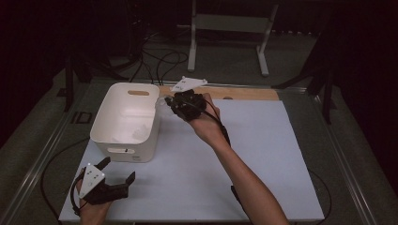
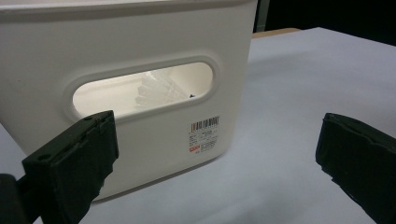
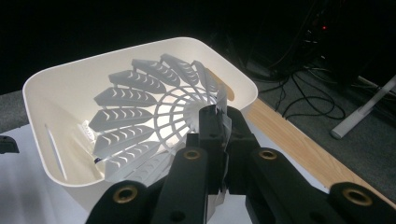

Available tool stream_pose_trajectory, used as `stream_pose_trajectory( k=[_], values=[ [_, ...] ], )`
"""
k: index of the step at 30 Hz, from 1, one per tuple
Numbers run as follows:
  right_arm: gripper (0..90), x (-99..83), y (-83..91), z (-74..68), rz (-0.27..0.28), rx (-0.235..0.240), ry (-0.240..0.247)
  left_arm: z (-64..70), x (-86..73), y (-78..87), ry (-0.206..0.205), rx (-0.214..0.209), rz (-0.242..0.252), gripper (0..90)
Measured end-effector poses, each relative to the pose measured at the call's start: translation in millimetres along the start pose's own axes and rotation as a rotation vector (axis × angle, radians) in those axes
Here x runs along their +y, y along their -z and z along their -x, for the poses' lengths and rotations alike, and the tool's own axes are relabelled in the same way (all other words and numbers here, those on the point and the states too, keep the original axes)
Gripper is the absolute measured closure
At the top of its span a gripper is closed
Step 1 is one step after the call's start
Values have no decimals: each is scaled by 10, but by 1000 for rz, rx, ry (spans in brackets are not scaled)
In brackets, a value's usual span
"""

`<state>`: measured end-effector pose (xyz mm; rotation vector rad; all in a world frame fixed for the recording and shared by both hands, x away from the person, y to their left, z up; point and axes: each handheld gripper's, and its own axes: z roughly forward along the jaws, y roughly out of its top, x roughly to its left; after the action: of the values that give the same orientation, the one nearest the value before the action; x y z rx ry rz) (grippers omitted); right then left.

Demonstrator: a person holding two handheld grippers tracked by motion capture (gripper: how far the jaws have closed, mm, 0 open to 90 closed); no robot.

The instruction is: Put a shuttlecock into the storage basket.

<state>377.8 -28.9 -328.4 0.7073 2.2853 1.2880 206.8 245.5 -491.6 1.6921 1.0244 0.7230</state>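
A white plastic shuttlecock [image 3: 140, 121] is pinched at its rim by my right gripper [image 3: 219, 121], which is shut on it. In the high view that gripper [image 1: 171, 104] hovers at the right rim of a white bin [image 1: 124, 150], the shuttlecock [image 1: 163, 101] poking toward the bin. Another white shuttlecock [image 1: 138, 131] lies inside the bin and shows through its handle slot [image 2: 156, 88]. My left gripper [image 1: 118, 168] rests open near the table's front left, facing the bin's front wall [image 2: 140, 37] with nothing between its jaws.
A white mat [image 1: 263, 140] covers the table, with a wooden strip [image 1: 244, 93] along its far edge. Black cables [image 1: 159, 61] and a white stand's legs [image 1: 192, 42] are on the floor beyond. A barcode label [image 2: 204, 133] is on the bin's wall.
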Motion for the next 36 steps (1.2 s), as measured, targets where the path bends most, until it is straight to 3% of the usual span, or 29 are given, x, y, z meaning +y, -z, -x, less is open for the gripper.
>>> stream_pose_trajectory(
  k=[36],
  values=[
    [880,110,-193,-18,-7,3,4,1,-1,-3,1,-1,-1,0]
  ],
)
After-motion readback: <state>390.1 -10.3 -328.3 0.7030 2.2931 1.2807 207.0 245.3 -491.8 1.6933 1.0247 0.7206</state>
